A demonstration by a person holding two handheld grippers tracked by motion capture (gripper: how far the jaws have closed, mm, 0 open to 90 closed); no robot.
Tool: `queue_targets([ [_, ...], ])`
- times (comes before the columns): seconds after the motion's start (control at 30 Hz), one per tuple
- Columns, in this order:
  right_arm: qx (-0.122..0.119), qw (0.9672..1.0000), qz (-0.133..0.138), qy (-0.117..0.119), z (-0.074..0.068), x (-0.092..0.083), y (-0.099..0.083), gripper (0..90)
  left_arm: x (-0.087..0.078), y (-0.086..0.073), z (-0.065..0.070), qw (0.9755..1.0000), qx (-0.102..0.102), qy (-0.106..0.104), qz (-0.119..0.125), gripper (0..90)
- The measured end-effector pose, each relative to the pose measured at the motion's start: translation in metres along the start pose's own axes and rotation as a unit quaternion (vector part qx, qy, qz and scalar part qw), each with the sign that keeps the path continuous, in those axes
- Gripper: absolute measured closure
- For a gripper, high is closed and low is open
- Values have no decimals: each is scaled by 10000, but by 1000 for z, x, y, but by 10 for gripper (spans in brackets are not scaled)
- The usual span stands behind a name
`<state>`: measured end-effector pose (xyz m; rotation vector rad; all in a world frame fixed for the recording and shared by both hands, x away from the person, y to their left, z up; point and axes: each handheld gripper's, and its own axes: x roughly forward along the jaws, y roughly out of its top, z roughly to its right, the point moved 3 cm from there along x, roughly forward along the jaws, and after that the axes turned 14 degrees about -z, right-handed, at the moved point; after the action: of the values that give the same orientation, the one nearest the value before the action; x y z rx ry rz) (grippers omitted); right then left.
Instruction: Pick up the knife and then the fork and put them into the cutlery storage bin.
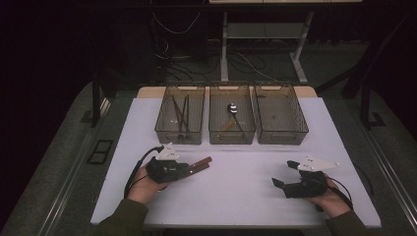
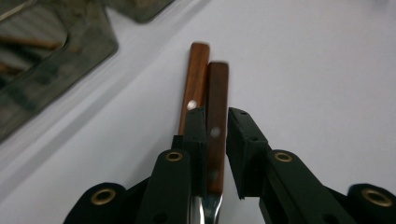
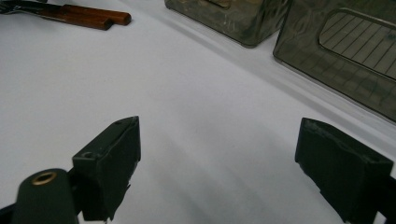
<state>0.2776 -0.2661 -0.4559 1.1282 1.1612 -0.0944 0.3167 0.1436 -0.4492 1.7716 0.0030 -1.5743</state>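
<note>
Wooden-handled utensils [image 2: 208, 100] are lying between the left gripper [image 2: 215, 128]'s narrowly parted jaws, not yet binned, while the right gripper [image 3: 219, 154] is waiting wide open, empty.

The high view looked forward and down from above the person's side of the bench [image 1: 236, 182], far enough to take in its whole top and three bins [image 1: 232, 120] at the back. The left tool's [image 1: 189, 168] camera sat close behind its jaws, just above the bench. The right tool's [image 1: 284, 176] camera looked low across the bench; both shared the wooden handles [image 3: 91, 17].
</note>
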Motion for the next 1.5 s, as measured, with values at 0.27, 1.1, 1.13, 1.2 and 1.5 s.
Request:
queue_targets([
  [0.27, -15, 10000, 9, -17, 0, 0, 0, 144, 1, -6, 2, 10000, 38, -55, -72, 739],
  [1.1, -137, 9997, 140, 162, -4, -2, 2, 144, 12, -8, 8, 9980, 394, 133, -483, 739],
  [1.13, -137, 9997, 143, 170, -4, -1, 2, 144, 12, -8, 9, 9979, 412, 129, -491, 744],
  [1.2, -122, 9996, 143, 230, -4, -1, 2, 144, 12, -8, 8, 9979, 421, 83, -496, 753],
  [1.5, -93, 9994, 191, 274, -3, -1, 3, 144, 12, -6, 6, 9978, 326, -29, -570, 772],
])
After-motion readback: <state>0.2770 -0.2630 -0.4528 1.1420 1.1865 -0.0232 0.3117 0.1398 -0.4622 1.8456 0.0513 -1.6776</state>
